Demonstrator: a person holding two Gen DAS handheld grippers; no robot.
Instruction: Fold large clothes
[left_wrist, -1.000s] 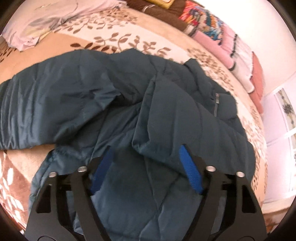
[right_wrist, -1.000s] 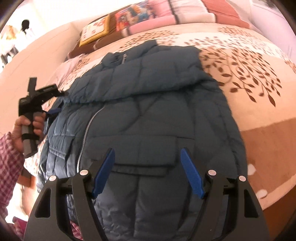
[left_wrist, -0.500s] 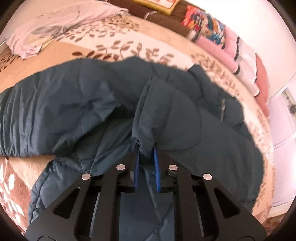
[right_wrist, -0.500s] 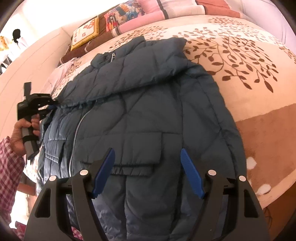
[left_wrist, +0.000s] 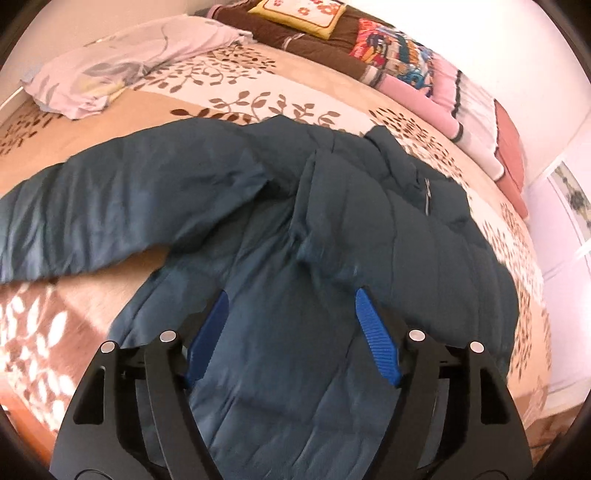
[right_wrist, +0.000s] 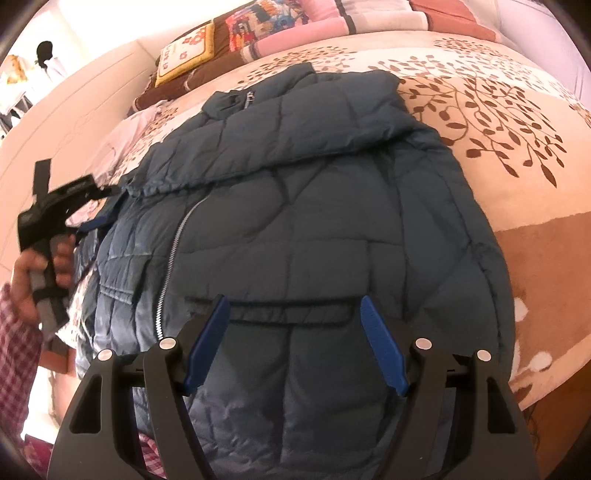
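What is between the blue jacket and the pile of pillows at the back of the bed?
Only bare bedspread with its brown leaf print lies between the jacket and the pillows. The right wrist view shows that stretch best.

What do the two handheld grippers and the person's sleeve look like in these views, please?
Both the left gripper and the right gripper have matte black angular frames with cut-out windows, silver round pivot bolts and bright blue ribbed pads lining the jaws. From the side, the left one shows a black pistol-style body on a grey handle with a black strap. The sleeve is red-and-white checked.
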